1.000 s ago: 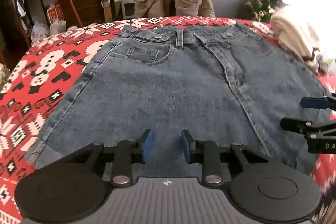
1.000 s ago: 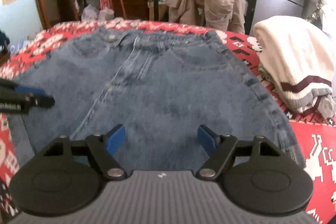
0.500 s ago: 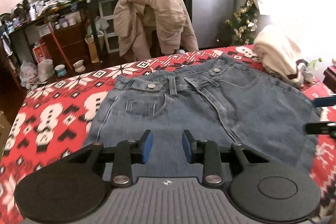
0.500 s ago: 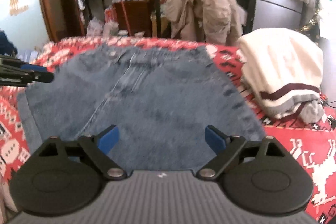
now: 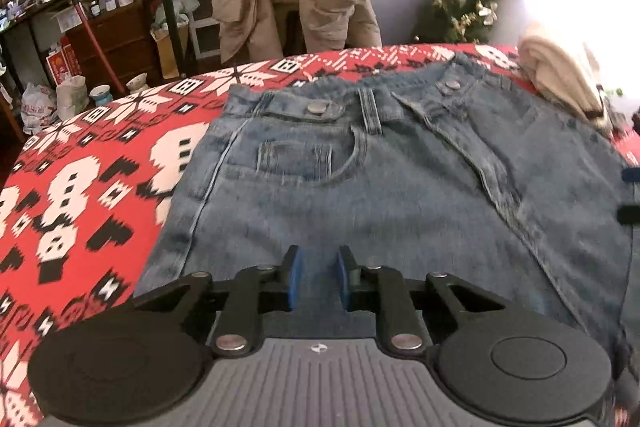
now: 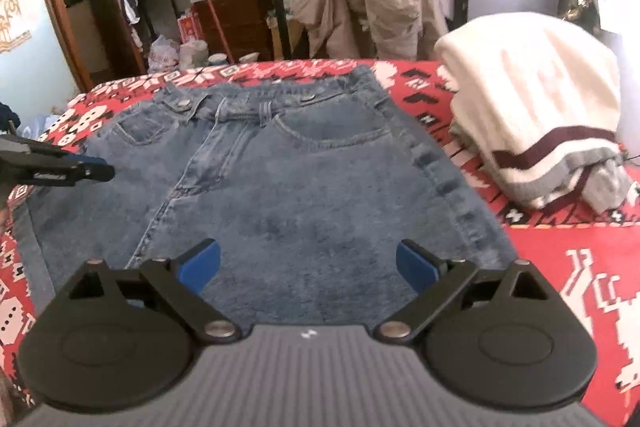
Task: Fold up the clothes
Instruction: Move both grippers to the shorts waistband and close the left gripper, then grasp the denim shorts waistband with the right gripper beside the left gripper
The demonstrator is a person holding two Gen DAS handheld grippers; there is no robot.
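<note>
The denim shorts lie flat and spread out on a red patterned cloth. I cannot tell if a bed or a desk is under the cloth. The waistband is at the far side, away from both claws, and the leg hems point back toward them. So the shorts run long from side to side, and the middle seam goes from far to near.

The left claw is over the near edge of the shorts, on the left half. Its blue pads are close together with a small gap, and I see no cloth pinched between them. The right claw is over the right half, and its pads are wide apart, with nothing in them.

Each claw is nearest its own side, so either could take its near hem. Folding one half over the other along the middle seam looks like the easy way. The shorts could just as well be laid out ready or be partway done.

A folded white sweater sits just beside the shorts on the right
</note>
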